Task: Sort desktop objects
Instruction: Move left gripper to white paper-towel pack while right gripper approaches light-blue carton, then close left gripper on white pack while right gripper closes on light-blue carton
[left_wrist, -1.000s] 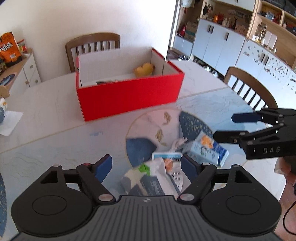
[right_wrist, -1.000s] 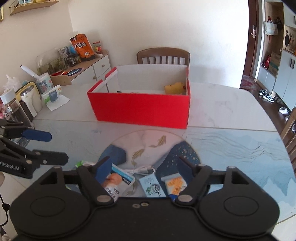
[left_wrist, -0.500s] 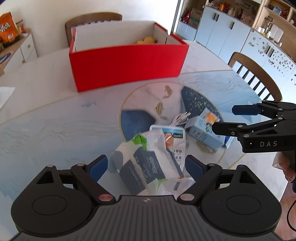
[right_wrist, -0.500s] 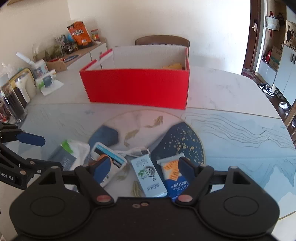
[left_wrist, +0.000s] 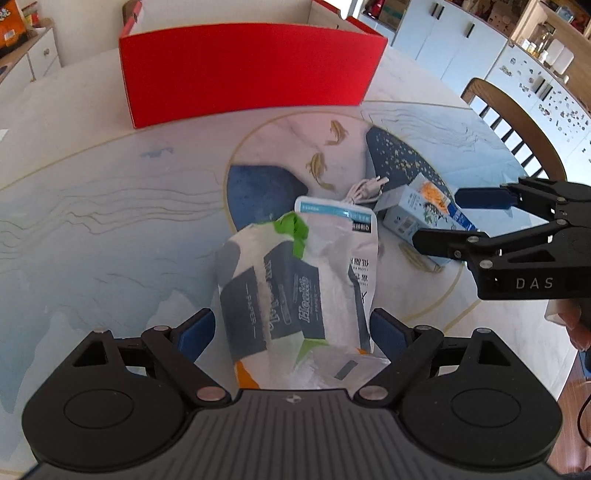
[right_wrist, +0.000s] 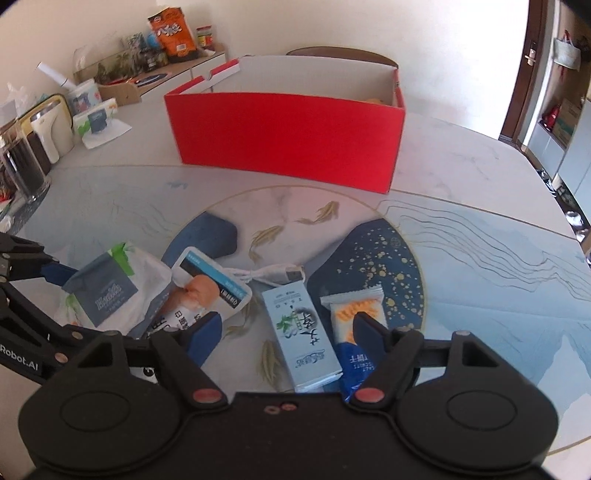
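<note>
The tabletop (right_wrist: 480, 173) is carrying everything, its near part covered by a mat printed with waves, a circle and gold fish. At the far side, the red box (right_wrist: 288, 136) is standing open-topped, well apart from the clutter in the circle; something yellow is just showing inside it by the right wall.

The left claw (left_wrist: 291, 328) is pointing steeply down with its jaws standing wide apart, having just been opening; the tissue pack (left_wrist: 273, 291), white with dark blue panels and a green tab, is lying between the blue pads, and the pads are not pressing on it. Beside and partly under it, the white pouch (left_wrist: 354, 236) with a teal band is lying flat.

The right claw (right_wrist: 288, 328) is also spread, its jaws having just been closing a little. The pale blue carton (right_wrist: 303, 332) is lying between its fingers without being touched. The right finger (right_wrist: 369, 328) is hanging over the biscuit packet (right_wrist: 354, 310), which is lying just beside the carton; whether it is touching the packet cannot be told. The left finger is sitting by the pouch's edge.

Beyond the carton, the white USB cable (right_wrist: 269, 275) is lying coiled, close to the pouch.
</note>
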